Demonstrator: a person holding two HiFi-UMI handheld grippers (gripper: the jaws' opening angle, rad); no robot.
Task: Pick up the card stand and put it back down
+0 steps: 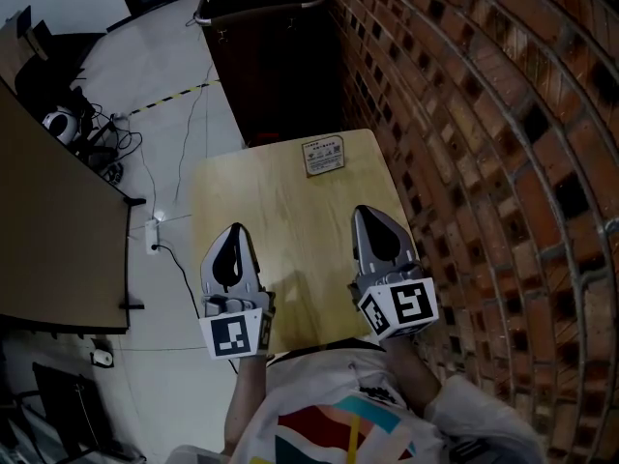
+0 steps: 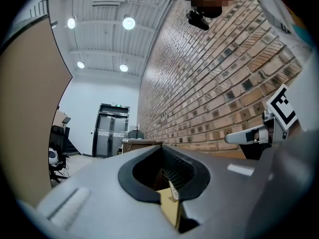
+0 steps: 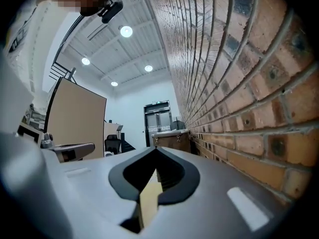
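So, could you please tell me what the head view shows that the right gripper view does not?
Only the head view: the card stand at the far edge of the table, and cables on the floor. Only the right gripper view: ceiling lights and a double door. Both: the brick wall, the dark cabinet and the left gripper.
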